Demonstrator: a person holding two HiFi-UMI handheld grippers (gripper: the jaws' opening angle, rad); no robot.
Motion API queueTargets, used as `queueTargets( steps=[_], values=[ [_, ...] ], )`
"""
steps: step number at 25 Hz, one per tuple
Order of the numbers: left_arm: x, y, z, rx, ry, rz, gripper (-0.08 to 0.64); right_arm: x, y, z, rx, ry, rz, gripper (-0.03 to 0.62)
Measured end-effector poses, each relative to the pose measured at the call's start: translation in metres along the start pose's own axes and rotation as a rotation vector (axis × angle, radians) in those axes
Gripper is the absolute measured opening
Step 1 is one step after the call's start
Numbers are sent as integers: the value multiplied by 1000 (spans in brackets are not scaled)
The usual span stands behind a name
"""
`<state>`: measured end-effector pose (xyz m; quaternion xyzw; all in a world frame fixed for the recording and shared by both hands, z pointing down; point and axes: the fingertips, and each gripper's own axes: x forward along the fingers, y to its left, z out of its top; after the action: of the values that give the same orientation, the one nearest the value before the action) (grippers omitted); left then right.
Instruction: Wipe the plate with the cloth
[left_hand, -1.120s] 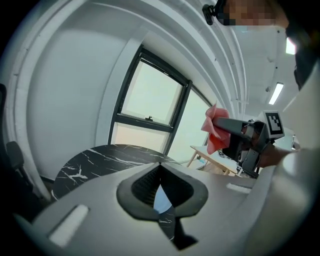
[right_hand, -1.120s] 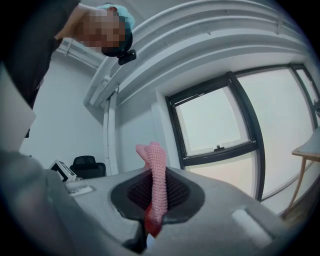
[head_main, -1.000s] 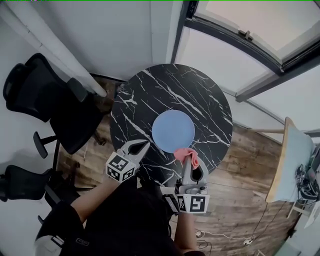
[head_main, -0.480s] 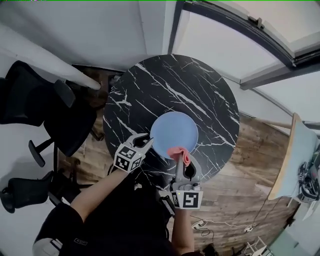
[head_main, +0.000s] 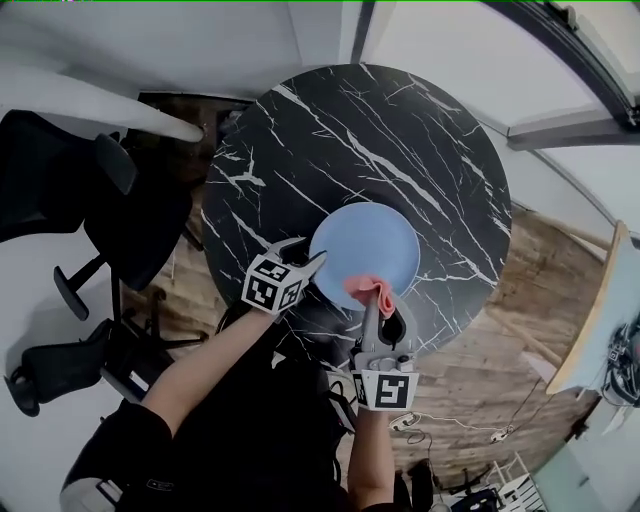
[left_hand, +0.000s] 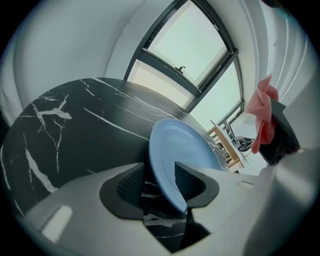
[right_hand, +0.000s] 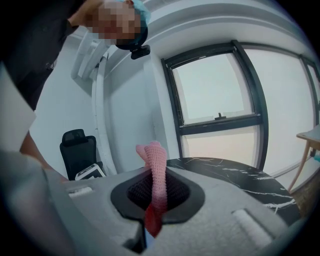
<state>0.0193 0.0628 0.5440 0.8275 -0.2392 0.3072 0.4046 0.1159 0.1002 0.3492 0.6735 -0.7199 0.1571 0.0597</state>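
A light blue plate (head_main: 366, 246) lies on the round black marble table (head_main: 300, 150). My left gripper (head_main: 314, 266) is at the plate's near left edge. In the left gripper view the plate (left_hand: 182, 147) has its rim between the jaws of the left gripper (left_hand: 161, 180). Those jaws have just been opening, and the left pad stands apart from the rim. My right gripper (head_main: 376, 302) is shut on a pink cloth (head_main: 368, 290), which hangs over the plate's near rim. The right gripper view shows the cloth (right_hand: 156, 167) pinched upright between the pads of the right gripper (right_hand: 156, 194).
Black office chairs (head_main: 95, 200) stand left of the table on a wooden floor (head_main: 500, 360). A pale wooden piece of furniture (head_main: 590, 320) is at the right. Windows and a white wall lie beyond the table (right_hand: 235, 170).
Both grippers have come down and forward onto the plate. The left jaws went from shut to wide open around the plate's rim. The cloth now overlaps the plate's near edge.
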Motion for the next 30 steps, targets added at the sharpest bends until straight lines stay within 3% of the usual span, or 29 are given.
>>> queueTargets(
  steps=[3, 10, 15, 18, 25, 30],
  values=[
    [11, 7, -1, -25, 9, 13, 191, 5, 1, -7, -1, 13, 5, 14],
    [17, 8, -5, -41, 34, -13, 63, 22, 5, -26, -14, 61, 32, 14],
    [7, 11, -14, -71, 65, 2, 51, 42, 19, -53, -84, 135, 88, 14],
    [-4, 18, -21, -85, 76, 11, 32, 53, 32, -76, -137, 232, 140, 14],
    [-9, 17, -39, -41, 116, -1, 72, 72, 55, -135, -222, 373, 214, 14],
    [-6, 18, -36, -71, 105, -12, 41, 80, 66, -164, -265, 471, 256, 14]
  ],
)
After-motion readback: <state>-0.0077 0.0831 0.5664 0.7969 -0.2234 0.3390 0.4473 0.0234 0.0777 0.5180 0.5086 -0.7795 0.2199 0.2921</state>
